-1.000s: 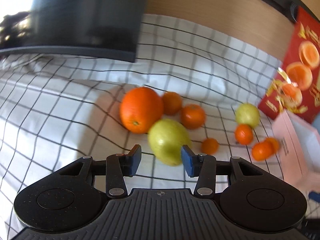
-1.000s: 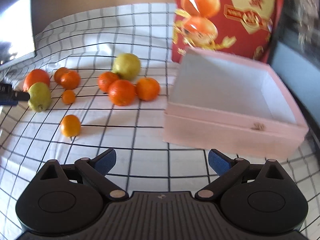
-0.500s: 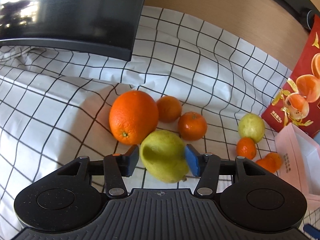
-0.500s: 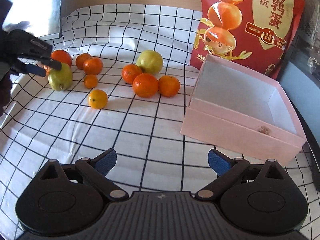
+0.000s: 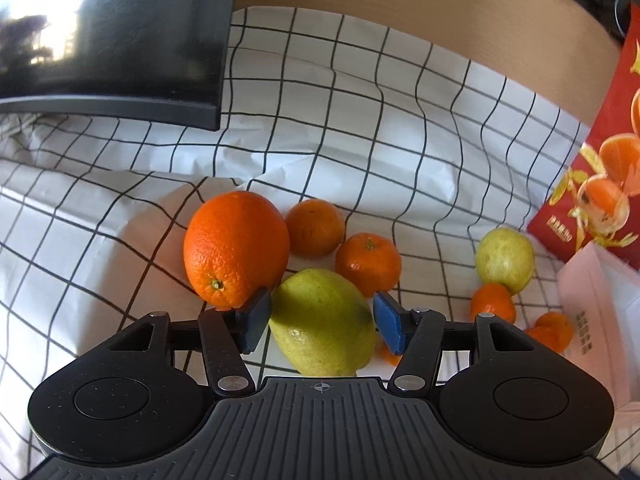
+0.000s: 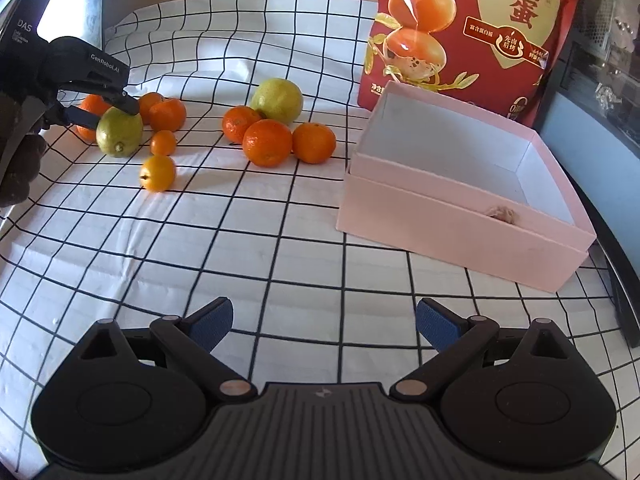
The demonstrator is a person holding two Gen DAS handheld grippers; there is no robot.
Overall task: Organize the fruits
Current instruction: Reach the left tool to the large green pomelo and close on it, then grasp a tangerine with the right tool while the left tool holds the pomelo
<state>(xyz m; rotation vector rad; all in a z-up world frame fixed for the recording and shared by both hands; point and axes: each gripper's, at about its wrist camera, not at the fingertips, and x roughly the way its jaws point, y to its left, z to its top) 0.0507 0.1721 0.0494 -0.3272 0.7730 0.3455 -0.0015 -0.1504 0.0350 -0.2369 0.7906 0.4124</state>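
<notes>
- Jaws on my left gripper point(image 5: 322, 320) are opening around the yellow-green lemon point(image 5: 322, 322) at lower centre of the left wrist view; I cannot tell whether the pads touch it.
- My right gripper point(image 6: 324, 326) hangs spread wide over bare checked cloth point(image 6: 240, 248), nothing between its fingers.
- Crowding the lemon: a big orange point(image 5: 236, 248) against the left finger, a mandarin point(image 5: 368, 264) just behind the right one.
- At right sits the open pink box point(image 6: 460, 216), a red bag point(image 6: 472, 28) behind it.

A home desk is probably shown; a checked cloth point(image 6: 280, 240), a dark monitor point(image 5: 112, 32) and a snack bag point(image 6: 472, 28) are seen.
</notes>
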